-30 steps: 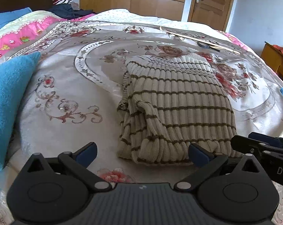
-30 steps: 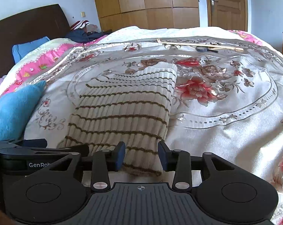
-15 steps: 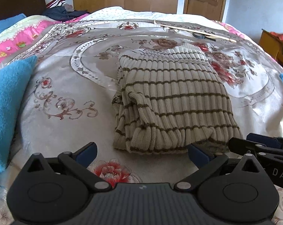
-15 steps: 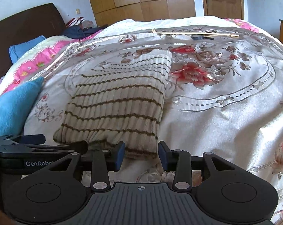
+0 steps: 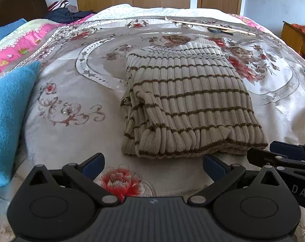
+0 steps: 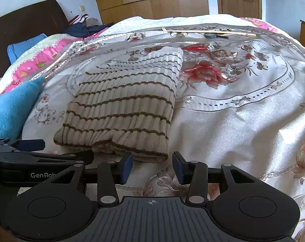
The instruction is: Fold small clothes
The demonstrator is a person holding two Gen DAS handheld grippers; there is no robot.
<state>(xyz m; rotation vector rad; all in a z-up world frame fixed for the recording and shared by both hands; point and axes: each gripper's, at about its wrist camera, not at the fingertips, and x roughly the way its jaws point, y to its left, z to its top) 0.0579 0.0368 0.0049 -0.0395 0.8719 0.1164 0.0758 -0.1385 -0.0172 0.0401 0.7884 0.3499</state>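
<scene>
A cream ribbed sweater with thin brown stripes (image 5: 188, 104) lies folded into a rectangle on the flowered bedspread (image 5: 67, 133); it also shows in the right wrist view (image 6: 124, 109). My left gripper (image 5: 152, 164) is wide open and empty, just short of the sweater's near hem. My right gripper (image 6: 152, 166) is partly open and empty, just below the sweater's near right corner. The right gripper shows at the right edge of the left wrist view (image 5: 283, 157). The left gripper shows at the left of the right wrist view (image 6: 41, 157).
A blue fuzzy cloth (image 5: 9, 109) lies at the left of the bed. A long wooden stick (image 5: 209, 25) and a dark small object lie at the far side. Dark clothes (image 5: 65, 14) are piled near the headboard. A wardrobe and door stand behind.
Both grippers have drawn back from the sweater toward the near edge of the bed. The sweater lies still. The jaws of both have kept their openings.
</scene>
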